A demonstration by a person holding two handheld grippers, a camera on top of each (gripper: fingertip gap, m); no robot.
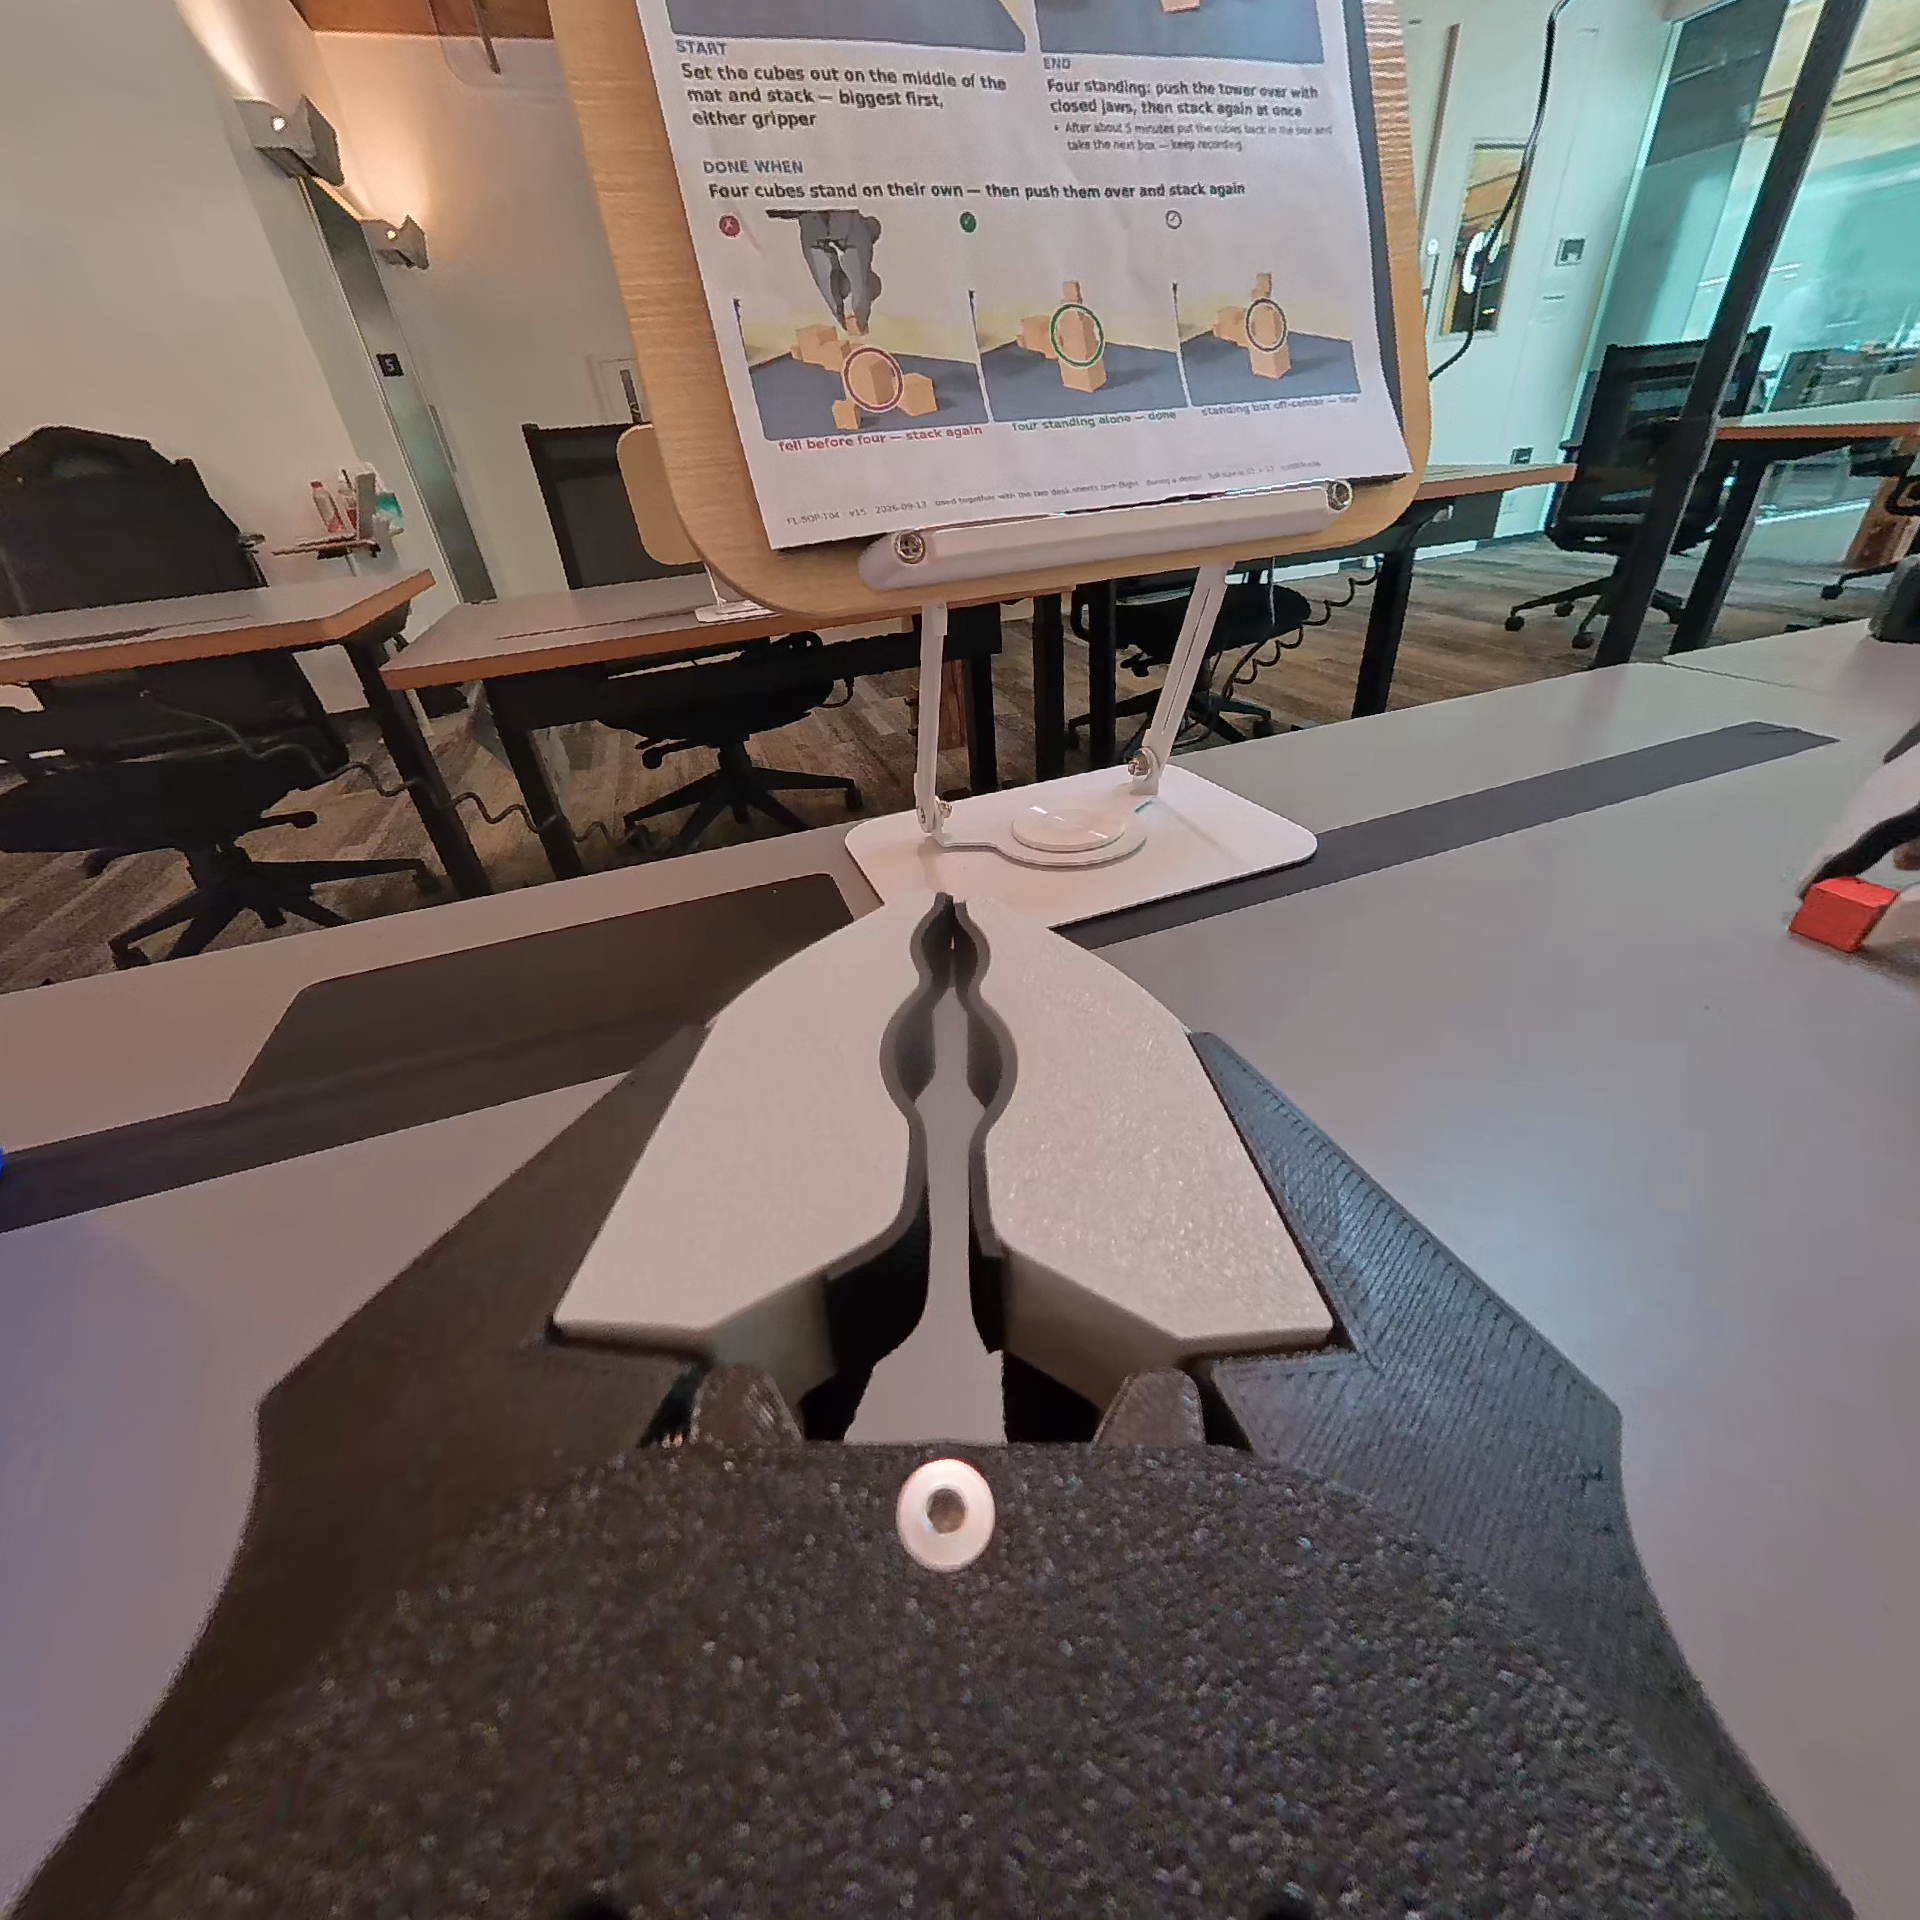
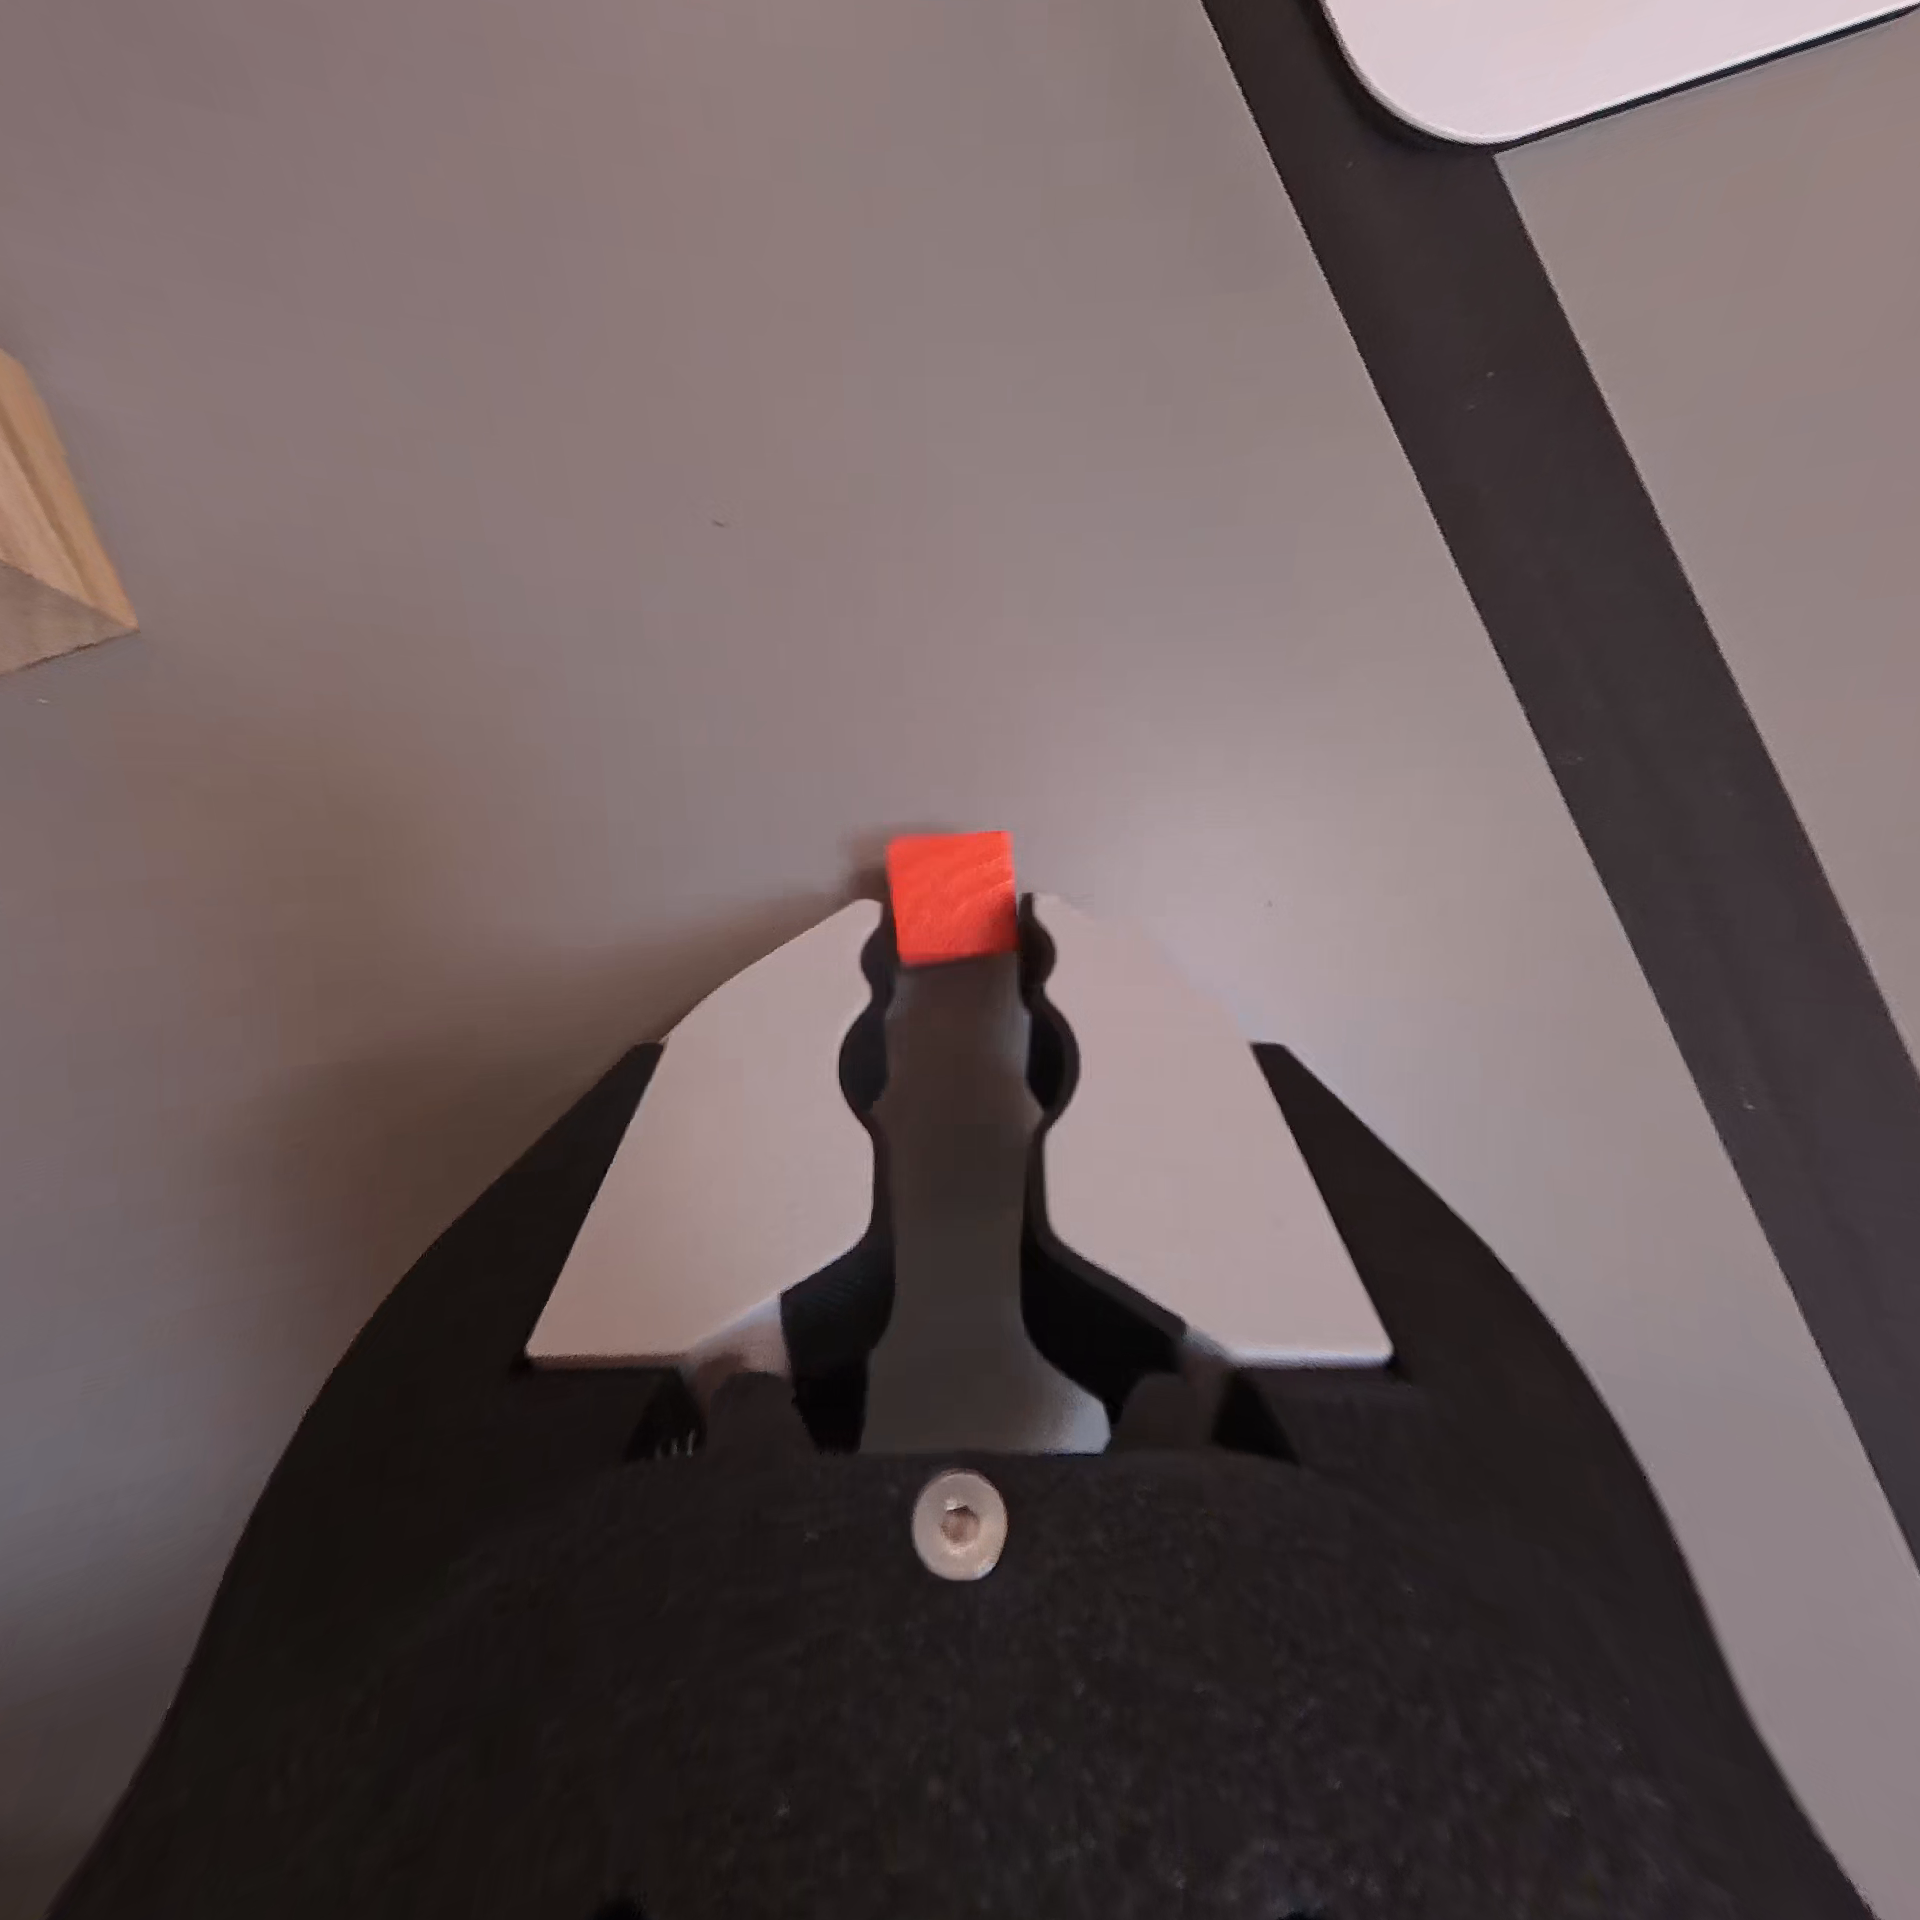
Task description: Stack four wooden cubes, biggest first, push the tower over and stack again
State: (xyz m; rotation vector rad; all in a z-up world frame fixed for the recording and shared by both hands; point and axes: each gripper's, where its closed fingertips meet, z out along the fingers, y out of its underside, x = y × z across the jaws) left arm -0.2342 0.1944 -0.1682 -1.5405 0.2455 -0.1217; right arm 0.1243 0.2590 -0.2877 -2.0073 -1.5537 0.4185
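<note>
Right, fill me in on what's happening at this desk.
A person is working two handheld tongs over a grey desk. The right tongs are pointed down at the desk with a small red cube between their tips, both pads against its sides. The left tongs are shut with nothing in them, held low above the desk in front of the white base of a stand holding a printed sheet. A light wooden block lies off to the side.
</note>
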